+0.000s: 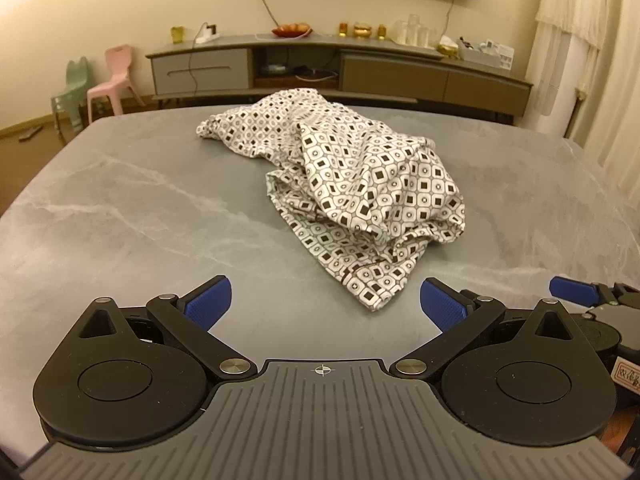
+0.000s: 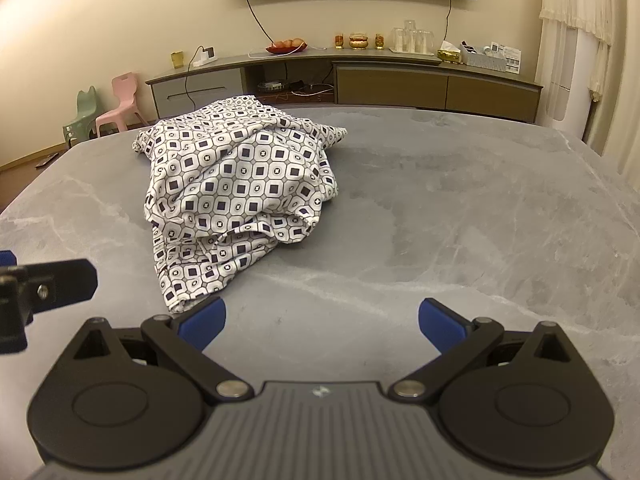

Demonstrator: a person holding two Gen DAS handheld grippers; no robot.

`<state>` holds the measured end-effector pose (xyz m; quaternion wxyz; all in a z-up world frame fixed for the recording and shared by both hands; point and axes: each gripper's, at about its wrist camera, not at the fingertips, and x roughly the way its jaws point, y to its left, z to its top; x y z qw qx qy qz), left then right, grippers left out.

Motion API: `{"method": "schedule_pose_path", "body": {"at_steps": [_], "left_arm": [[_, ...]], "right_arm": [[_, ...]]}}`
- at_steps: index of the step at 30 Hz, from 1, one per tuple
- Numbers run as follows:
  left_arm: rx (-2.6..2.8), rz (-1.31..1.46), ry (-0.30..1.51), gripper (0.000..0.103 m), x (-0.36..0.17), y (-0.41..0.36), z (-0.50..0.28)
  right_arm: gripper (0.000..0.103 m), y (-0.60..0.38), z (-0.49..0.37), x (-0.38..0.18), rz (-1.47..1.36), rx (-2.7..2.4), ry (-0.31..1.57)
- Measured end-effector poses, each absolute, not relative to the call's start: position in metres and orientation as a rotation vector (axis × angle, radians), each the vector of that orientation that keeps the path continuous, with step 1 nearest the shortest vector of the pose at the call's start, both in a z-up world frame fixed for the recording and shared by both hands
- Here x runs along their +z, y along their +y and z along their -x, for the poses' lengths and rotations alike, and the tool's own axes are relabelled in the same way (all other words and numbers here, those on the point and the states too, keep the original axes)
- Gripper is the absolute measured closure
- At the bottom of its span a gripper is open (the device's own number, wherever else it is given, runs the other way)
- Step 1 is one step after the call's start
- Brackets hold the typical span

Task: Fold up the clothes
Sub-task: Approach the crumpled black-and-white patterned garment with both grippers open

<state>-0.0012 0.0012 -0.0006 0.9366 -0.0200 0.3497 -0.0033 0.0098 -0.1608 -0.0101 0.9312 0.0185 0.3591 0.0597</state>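
A crumpled white garment with a dark square-and-circle pattern (image 1: 352,188) lies in a heap on the grey marbled table (image 1: 120,208). It also shows in the right wrist view (image 2: 240,192). My left gripper (image 1: 325,304) is open and empty, hovering just short of the garment's near corner. My right gripper (image 2: 322,320) is open and empty over bare table, with the garment's near corner beside its left finger. The right gripper's finger (image 1: 572,290) shows at the right edge of the left wrist view, and the left gripper's finger (image 2: 48,284) at the left edge of the right wrist view.
Beyond the table's far edge stands a long low cabinet (image 2: 400,84) with cups and dishes on it. A pink child's chair (image 1: 114,80) and a green one (image 1: 70,92) stand at the back left. A curtain (image 2: 580,40) hangs at the right.
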Motion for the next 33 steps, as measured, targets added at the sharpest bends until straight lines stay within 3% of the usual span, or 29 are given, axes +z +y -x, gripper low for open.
{"method": "schedule_pose_path", "body": {"at_steps": [33], "left_arm": [[-0.011, -0.023, 0.761, 0.01, -0.004, -0.003, 0.011]], "right_arm": [[0.0, -0.154, -0.001, -0.005, 0.003, 0.184, 0.693]]}}
